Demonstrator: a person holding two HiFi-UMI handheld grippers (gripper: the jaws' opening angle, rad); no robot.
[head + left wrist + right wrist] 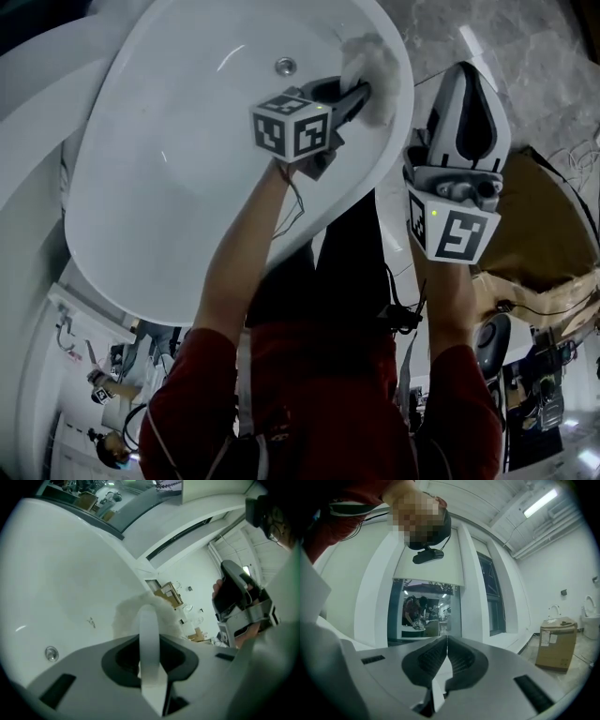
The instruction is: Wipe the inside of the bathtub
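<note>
Head view looks down into the white bathtub (159,178), which has a round metal fitting (285,66) on its inner wall. Right of the fitting, the left gripper (359,94) reaches inside the tub. Its jaws are clamped on a fluffy white cloth (377,58) that lies against the inner wall just under the tub's right rim. Further right, outside the rim, the right gripper (466,73) is held over the marbled floor (525,47), jaws pressed together with nothing between them.
</note>
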